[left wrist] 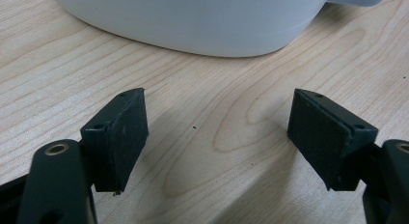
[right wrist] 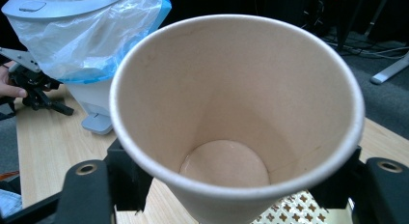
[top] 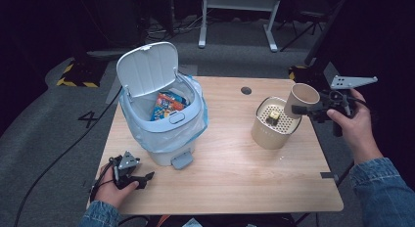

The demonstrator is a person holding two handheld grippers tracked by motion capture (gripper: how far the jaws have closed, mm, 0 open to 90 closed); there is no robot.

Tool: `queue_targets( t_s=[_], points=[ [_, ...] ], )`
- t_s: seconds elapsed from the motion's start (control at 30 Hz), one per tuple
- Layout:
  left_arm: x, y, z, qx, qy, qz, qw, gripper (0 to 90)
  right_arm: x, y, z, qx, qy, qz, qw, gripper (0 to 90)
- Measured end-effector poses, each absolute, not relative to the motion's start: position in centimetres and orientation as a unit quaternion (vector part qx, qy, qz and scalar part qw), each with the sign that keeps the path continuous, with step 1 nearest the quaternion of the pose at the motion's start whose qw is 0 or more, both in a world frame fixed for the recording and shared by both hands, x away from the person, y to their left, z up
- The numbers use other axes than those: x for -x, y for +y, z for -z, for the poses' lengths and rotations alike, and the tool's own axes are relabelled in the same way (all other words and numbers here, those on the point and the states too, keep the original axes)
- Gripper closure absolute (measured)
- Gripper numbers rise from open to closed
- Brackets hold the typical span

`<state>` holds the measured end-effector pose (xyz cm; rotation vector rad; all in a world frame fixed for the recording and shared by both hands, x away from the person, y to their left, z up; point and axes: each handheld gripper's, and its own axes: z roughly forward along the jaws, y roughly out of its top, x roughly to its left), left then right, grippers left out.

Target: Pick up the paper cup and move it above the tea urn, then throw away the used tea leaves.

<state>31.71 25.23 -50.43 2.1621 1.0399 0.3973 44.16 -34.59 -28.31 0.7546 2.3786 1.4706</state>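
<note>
Currently: right gripper (top: 299,109) pinching paper cup (top: 302,100), tilting over strainer pot (top: 274,123) at 3 o'clock | cup looking empty, binning likely remaining | bin (top: 161,109) standing open at 10 o'clock | left gripper (top: 147,178) spread, resting at 7 o'clock.

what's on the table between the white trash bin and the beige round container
Nothing: in the high view, bare wooden table runs between the white trash bin and the beige container.
</note>
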Motion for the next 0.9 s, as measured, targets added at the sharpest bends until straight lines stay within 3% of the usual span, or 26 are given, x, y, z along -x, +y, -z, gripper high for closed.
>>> queue_targets(
  t_s=[0.47, 0.9],
  points=[
    [-31.7, 25.1, 50.4, -0.833, 0.403, -0.158, 0.344, 22.6, -44.1, -33.2, 27.5, -0.238, 0.804, -0.524, 0.147, 30.1],
    [-31.4, 25.1, 50.4, -0.83, 0.409, -0.156, 0.345, 22.8, -46.1, -27.3, 25.5, -0.165, 0.838, -0.507, 0.119, 30.1]
  ],
)
